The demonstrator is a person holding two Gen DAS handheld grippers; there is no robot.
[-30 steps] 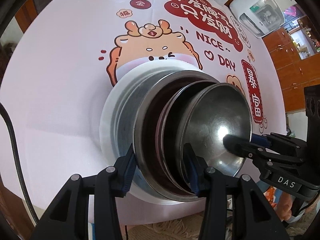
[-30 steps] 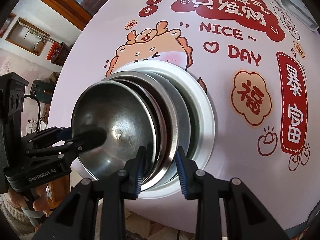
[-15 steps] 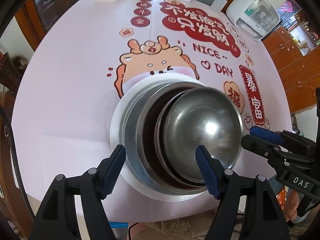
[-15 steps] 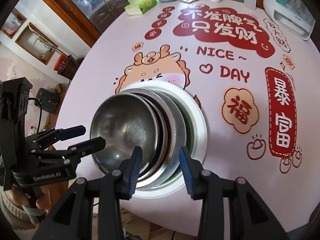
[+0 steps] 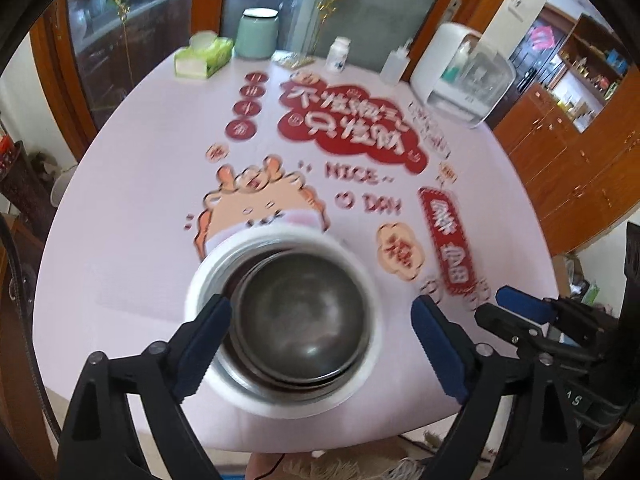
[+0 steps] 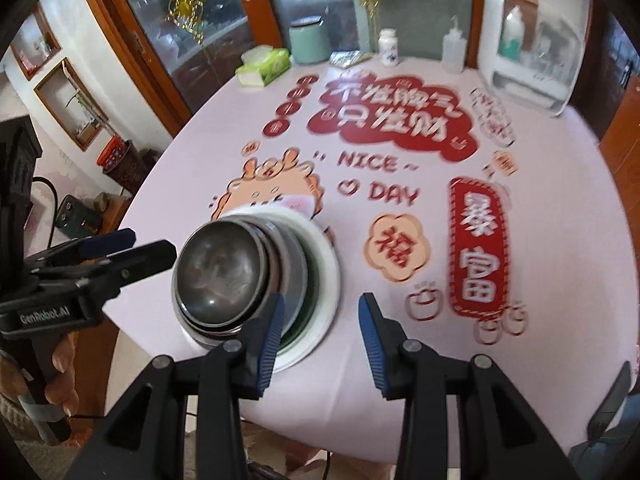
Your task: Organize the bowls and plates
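- The left gripper, black with blue-padded fingers, stands spread wide with nothing between its pads; its fingers flank the near side of the stack without touching it.
- The right gripper, of the same build, is parted about as far and also carries nothing; its left finger lies in front of the stack's right edge in the right wrist view, and whether it touches cannot be told.
- In the left wrist view the right gripper shows at the right edge, apart from the dishes.
- The round stainless-steel bowl sits uppermost, nested inside wider steel bowls, and all rest on a flat white round plate.
- The whole stack stands near the table's front edge, on the pale pink round tablecloth, partly covering its orange cartoon dragon print.
- Well apart at the far edge stand a green tissue box, a mint-green lidded canister, a small white pill bottle and a white countertop appliance with a clear door.
- Judgement: the nesting looks complete, largest below and smallest on top, and the step in hand reads as release and clearing away.
- No other loose dish shows, so the next move probably calls only for keeping both tools clear, or a level two-sided grip on the plate rim should the stack need shifting.
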